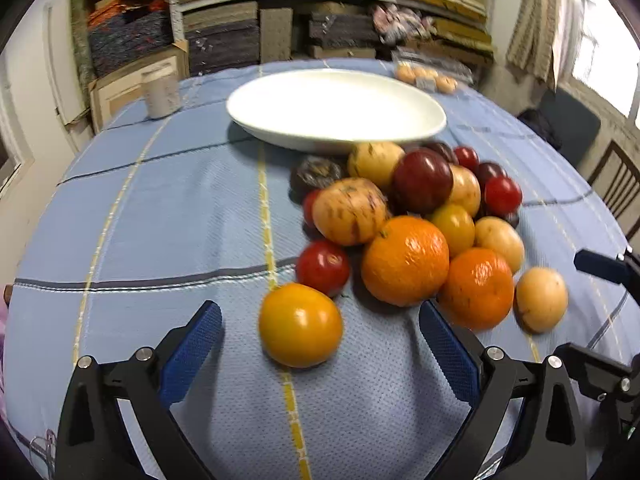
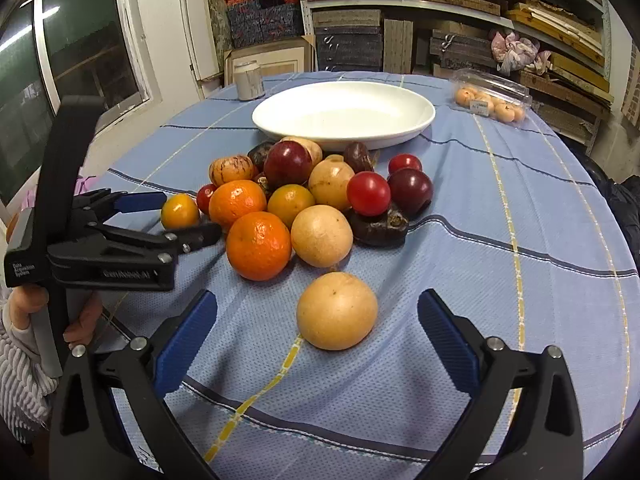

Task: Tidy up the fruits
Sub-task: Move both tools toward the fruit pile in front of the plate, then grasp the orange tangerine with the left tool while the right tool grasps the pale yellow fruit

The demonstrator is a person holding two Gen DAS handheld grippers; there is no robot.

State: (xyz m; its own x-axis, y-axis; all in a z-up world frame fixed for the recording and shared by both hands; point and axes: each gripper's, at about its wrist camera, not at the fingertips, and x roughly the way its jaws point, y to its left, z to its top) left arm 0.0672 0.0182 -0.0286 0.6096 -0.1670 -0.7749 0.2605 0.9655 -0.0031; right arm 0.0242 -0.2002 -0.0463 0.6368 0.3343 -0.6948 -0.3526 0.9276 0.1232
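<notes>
A pile of fruit lies on the blue checked tablecloth in front of an empty white plate: two oranges, red tomatoes, dark plums and tan round fruits. My left gripper is open, its blue pads either side of a yellow-orange tomato at the pile's near-left edge, without touching it. My right gripper is open around a loose tan fruit, with gaps on both sides.
A grey cup stands at the table's far left. At the far right lies a clear plastic box of small orange fruits. Packed shelves rise behind the table, and a chair stands on the right. A hand holds the left gripper.
</notes>
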